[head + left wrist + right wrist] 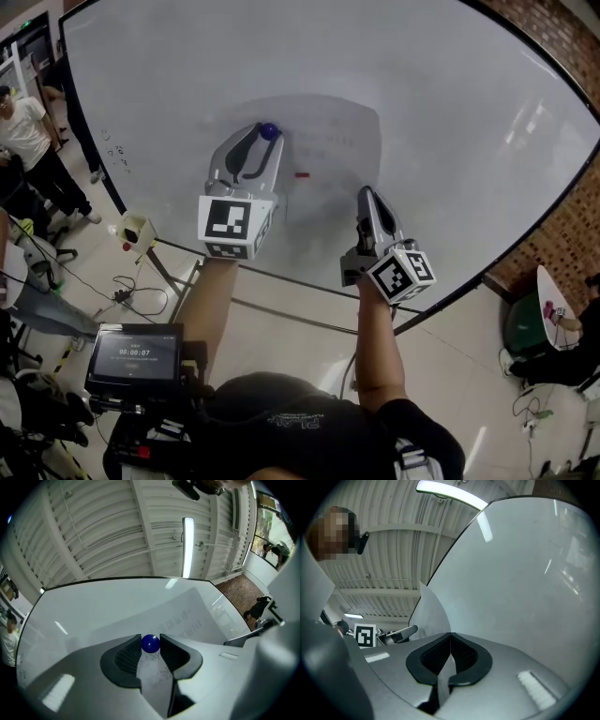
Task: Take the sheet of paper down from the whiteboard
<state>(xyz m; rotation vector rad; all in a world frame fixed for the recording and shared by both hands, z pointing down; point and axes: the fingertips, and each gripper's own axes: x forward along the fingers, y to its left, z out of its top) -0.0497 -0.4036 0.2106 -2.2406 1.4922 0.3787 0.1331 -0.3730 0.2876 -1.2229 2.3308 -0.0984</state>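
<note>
A white sheet of paper (330, 155) with faint print lies against the big whiteboard (441, 84). At its top left corner sits a blue ball magnet (269, 131). My left gripper (266, 137) has that blue magnet (150, 643) between its pads, which touch it on both sides. In the left gripper view the paper (187, 620) runs away behind the left gripper (150, 646). My right gripper (366, 194) is at the sheet's lower right edge. There the right gripper (450, 635) is shut on the paper (430, 612), which curls off the whiteboard (525, 573).
A small red mark (302, 174) sits near the sheet's middle. A person (26, 131) stands at the far left and another sits at the right (567, 352). A screen with a timer (134, 354) is by my body, cables lie on the floor (122, 291), and the board's stand (178, 281) runs below it.
</note>
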